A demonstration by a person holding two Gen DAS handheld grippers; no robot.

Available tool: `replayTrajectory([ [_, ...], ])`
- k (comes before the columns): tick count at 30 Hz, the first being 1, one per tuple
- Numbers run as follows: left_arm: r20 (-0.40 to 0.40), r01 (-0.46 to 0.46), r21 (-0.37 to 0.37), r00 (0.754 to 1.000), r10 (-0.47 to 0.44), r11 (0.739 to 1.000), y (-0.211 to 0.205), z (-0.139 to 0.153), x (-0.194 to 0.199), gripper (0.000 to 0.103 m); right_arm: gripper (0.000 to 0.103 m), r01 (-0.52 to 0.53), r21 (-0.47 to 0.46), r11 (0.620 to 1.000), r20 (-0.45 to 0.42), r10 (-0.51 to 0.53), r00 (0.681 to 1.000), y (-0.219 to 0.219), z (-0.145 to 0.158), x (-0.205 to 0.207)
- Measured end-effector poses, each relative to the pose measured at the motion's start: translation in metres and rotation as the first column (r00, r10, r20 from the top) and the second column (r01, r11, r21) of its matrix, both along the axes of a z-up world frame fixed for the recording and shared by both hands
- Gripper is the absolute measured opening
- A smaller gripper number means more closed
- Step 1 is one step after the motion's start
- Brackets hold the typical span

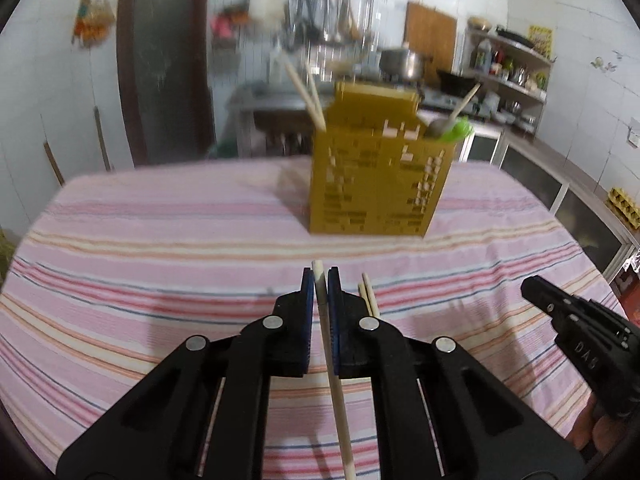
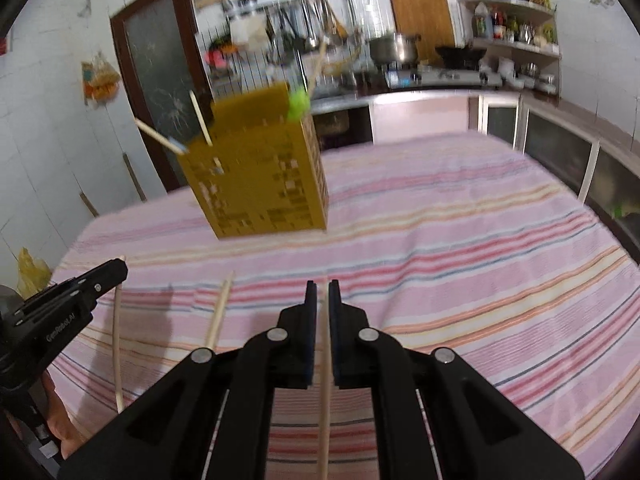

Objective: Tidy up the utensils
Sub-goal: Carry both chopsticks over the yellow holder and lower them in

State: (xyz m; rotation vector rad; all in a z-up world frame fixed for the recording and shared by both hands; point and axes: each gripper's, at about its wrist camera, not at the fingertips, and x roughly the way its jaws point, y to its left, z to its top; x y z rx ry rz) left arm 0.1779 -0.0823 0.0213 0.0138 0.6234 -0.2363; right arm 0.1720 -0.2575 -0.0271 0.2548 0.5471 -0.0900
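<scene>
Striped tablecloth [image 1: 160, 240] beneath holder [image 1: 380, 176]; blurry, perhaps kitchen shelves [image 2: 516, 40] behind.

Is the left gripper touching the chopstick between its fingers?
Touching. The left wrist view shows the left gripper with both blue pads pressed against the chopstick.

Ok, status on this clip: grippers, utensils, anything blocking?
Left gripper shut on a chopstick. Right gripper shut on another chopstick. Yellow holder ahead, already part filled. One loose chopstick on the cloth; path clear.
</scene>
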Motion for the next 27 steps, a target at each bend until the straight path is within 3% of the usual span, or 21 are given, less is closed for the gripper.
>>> replayTrajectory([
  [4, 0.102, -0.009, 0.010, 0.995, 0.008, 1.000, 0.007, 0.015, -0.024, 0.006, 0.006, 0.000, -0.051, 0.999, 0.083, 0.004, 0.997, 0.006, 0.016, -0.020],
  [8, 0.119, -0.003, 0.024, 0.993, 0.000, 1.000, 0.009, 0.019, -0.031, 0.006, 0.006, -0.010, -0.079, 0.997, 0.040, 0.013, 0.999, 0.006, 0.010, -0.006],
  [11, 0.104, -0.012, 0.027, 0.995, 0.010, 1.000, 0.011, 0.015, -0.025, 0.006, 0.010, -0.017, -0.078, 0.997, -0.051, 0.013, 0.999, 0.003, -0.004, 0.013],
  [12, 0.090, -0.015, 0.032, 0.996, 0.012, 0.999, 0.011, 0.012, -0.020, 0.006, 0.023, -0.014, -0.075, 0.997, -0.068, 0.009, 0.998, 0.001, -0.008, 0.015],
  [13, 0.073, -0.018, 0.034, 0.997, 0.015, 0.999, 0.012, 0.008, -0.014, 0.006, 0.046, -0.008, -0.071, 0.997, -0.088, 0.002, 0.996, 0.000, -0.015, 0.020],
  [14, 0.056, -0.020, 0.033, 0.998, 0.018, 0.999, 0.013, 0.004, -0.010, 0.006, 0.053, -0.003, -0.074, 0.997, -0.104, -0.004, 0.995, -0.001, -0.021, 0.024],
  [18, 0.009, -0.019, 0.035, 1.000, 0.019, 0.999, 0.014, -0.008, 0.004, 0.006, 0.049, -0.014, -0.096, 0.995, -0.197, -0.005, 0.980, 0.003, -0.041, 0.039],
  [24, -0.029, -0.003, 0.044, 1.000, 0.005, 0.999, 0.010, -0.021, 0.013, 0.006, 0.030, -0.047, -0.137, 0.989, -0.310, 0.002, 0.951, 0.016, -0.061, 0.057],
  [27, -0.036, 0.000, 0.040, 0.999, 0.001, 0.999, 0.009, -0.023, 0.014, 0.006, 0.006, -0.049, -0.126, 0.991, -0.316, 0.006, 0.949, 0.017, -0.058, 0.061],
])
